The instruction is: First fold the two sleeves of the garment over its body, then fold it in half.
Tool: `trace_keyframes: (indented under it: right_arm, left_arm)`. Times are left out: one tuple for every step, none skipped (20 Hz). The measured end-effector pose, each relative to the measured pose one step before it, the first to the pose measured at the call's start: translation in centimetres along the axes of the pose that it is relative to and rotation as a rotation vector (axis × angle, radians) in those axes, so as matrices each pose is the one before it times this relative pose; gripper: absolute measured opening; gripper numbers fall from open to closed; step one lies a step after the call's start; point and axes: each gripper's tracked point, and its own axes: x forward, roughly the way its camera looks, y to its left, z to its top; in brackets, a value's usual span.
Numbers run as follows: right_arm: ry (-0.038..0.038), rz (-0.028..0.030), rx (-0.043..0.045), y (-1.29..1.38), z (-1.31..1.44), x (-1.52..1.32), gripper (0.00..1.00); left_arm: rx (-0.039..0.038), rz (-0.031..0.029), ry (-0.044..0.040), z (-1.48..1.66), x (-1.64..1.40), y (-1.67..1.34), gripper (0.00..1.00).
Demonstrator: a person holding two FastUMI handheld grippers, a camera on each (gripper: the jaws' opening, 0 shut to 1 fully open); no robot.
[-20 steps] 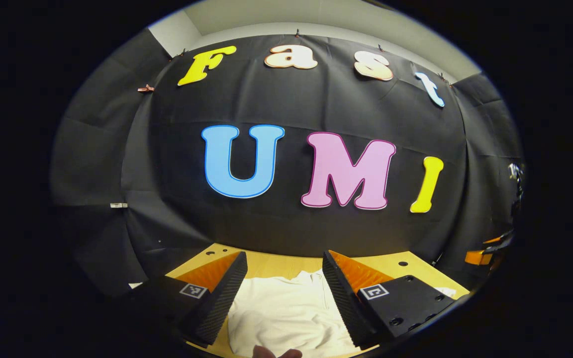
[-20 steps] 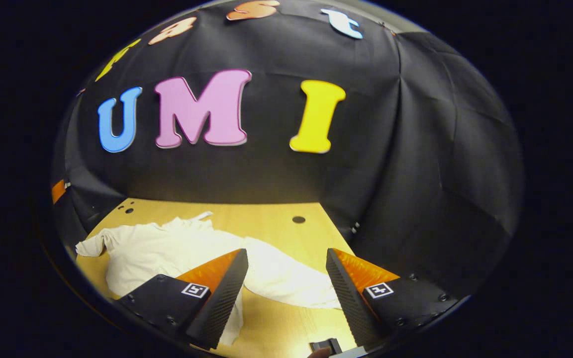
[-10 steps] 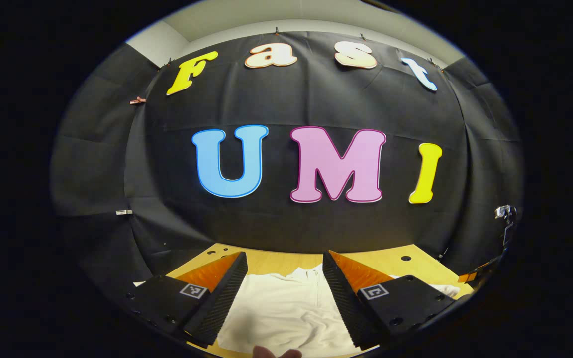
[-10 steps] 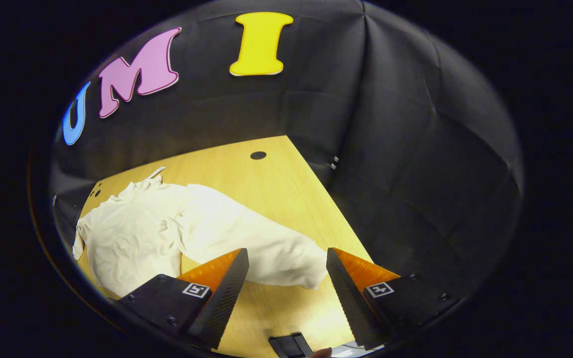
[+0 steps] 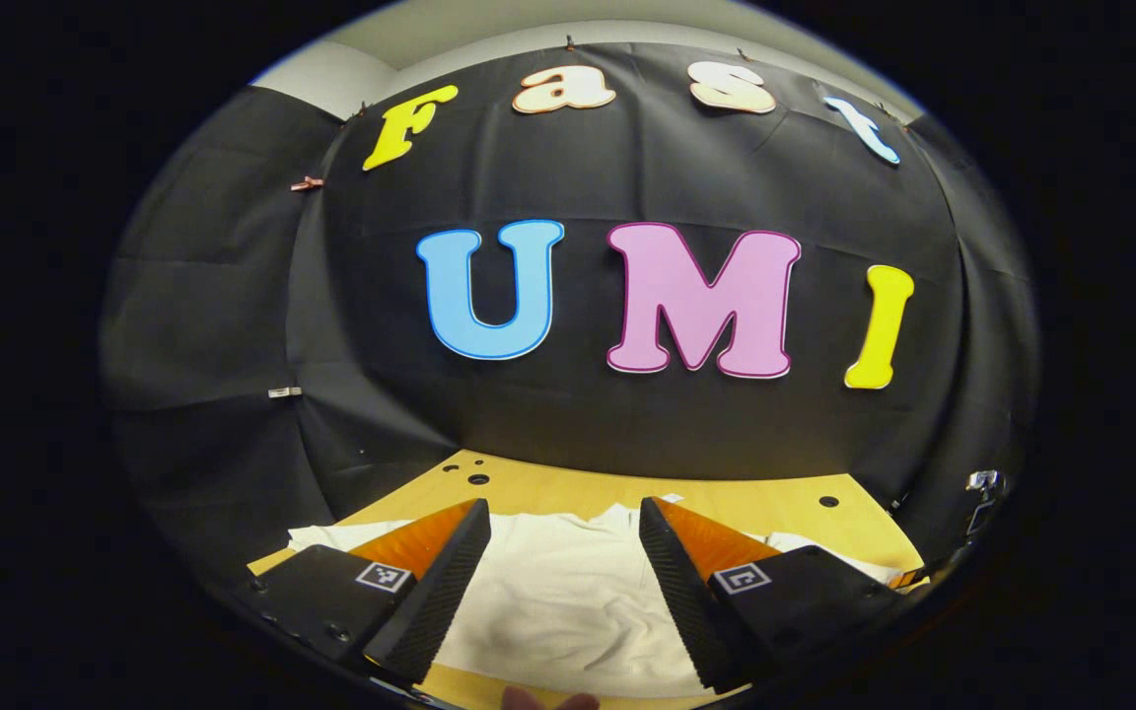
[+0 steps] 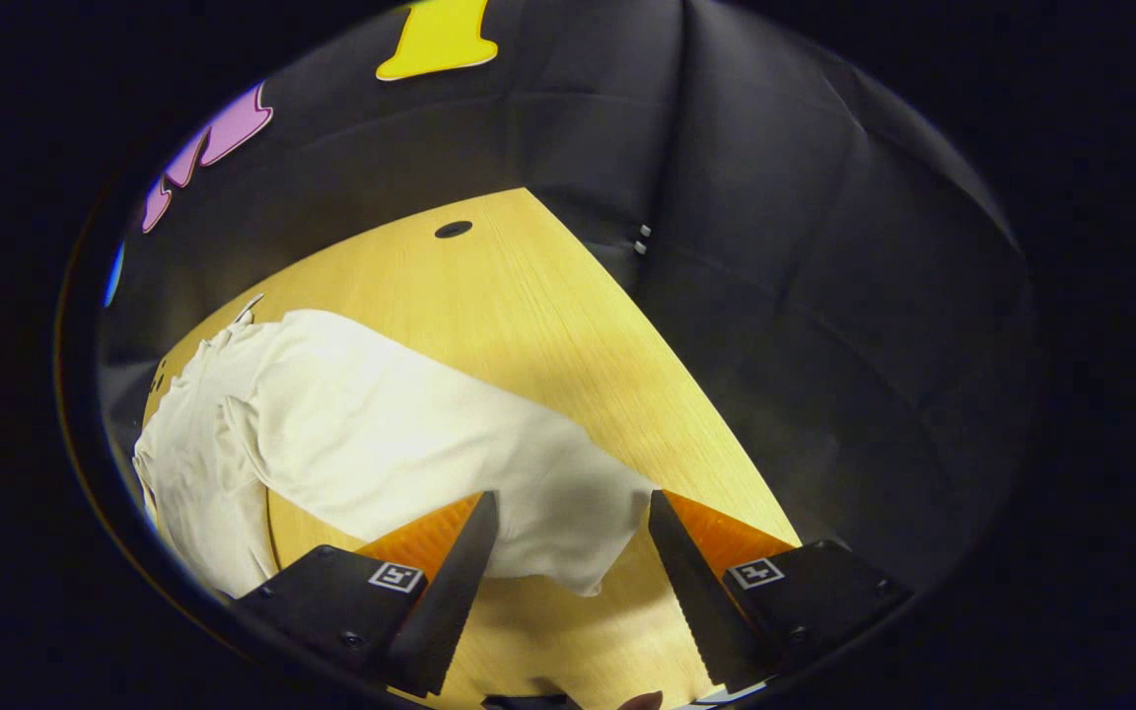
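Your left claw (image 5: 564,552): fingers spread wide, gripping nothing, hanging over body of white garment (image 5: 568,602) lying flat on wooden desk (image 5: 726,498). Your right claw (image 6: 568,552): also released, nothing between fingers, poised just above cuff end of sleeve (image 6: 400,444). Sleeve stretched out sideways across desk (image 6: 548,325), not folded over body yet.

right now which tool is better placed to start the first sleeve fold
Right. The right tool is open with the sleeve end lying between its fingers on the table. The left tool is open over the shirt's body, not a sleeve.
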Motion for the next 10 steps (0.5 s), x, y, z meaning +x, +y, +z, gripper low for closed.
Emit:
trace_keyframes:
  right_arm:
    - [0.01467,0.00209,-0.00153,-0.146,-0.499,0.265,0.96]
    - [-0.00601,0.00661,0.00937,0.109,0.202,-0.085,0.95]
    - [-0.00338,-0.00100,0.00048,0.088,0.137,0.606,0.95]
    - [-0.01072,-0.00244,-0.00614,0.230,0.034,-0.192,0.91]
    - [0.00182,0.01072,-0.01110,0.193,-0.051,0.190,0.89]
    - [-0.01681,0.00388,-0.00631,0.009,0.225,0.094,0.80]
    - [0.01309,0.01922,0.00517,0.469,-0.137,0.140,0.76]
    - [-0.00578,0.03547,0.02880,0.721,0.319,-0.151,0.55]
    - [-0.01394,0.00073,0.03008,0.269,0.317,-0.133,0.34]
    - [-0.02506,-0.00120,0.01343,0.026,0.484,-0.062,0.12]
  left_arm:
    - [-0.00555,0.00605,0.00824,-0.287,0.067,0.045,0.95]
    - [-0.00216,0.00483,0.00711,-0.209,0.019,0.043,0.96]
    - [0.00026,0.00457,0.00694,-0.110,0.058,0.025,0.96]
    - [0.00529,0.00150,0.00281,-0.233,-0.032,0.045,0.96]
    - [0.00878,-0.00075,-0.00299,-0.035,-0.080,0.209,0.96]
    - [0.01035,-0.00699,0.00106,-0.259,0.019,-0.203,0.96]
    - [0.00530,-0.00672,0.00365,-0.183,0.044,-0.068,0.96]
    - [0.00064,-0.00833,0.00473,-0.272,0.272,-0.085,0.96]
    - [-0.00295,-0.00890,0.00463,-0.063,0.193,0.031,0.95]
    - [-0.00121,-0.00721,0.00355,-0.196,0.166,0.168,0.95]
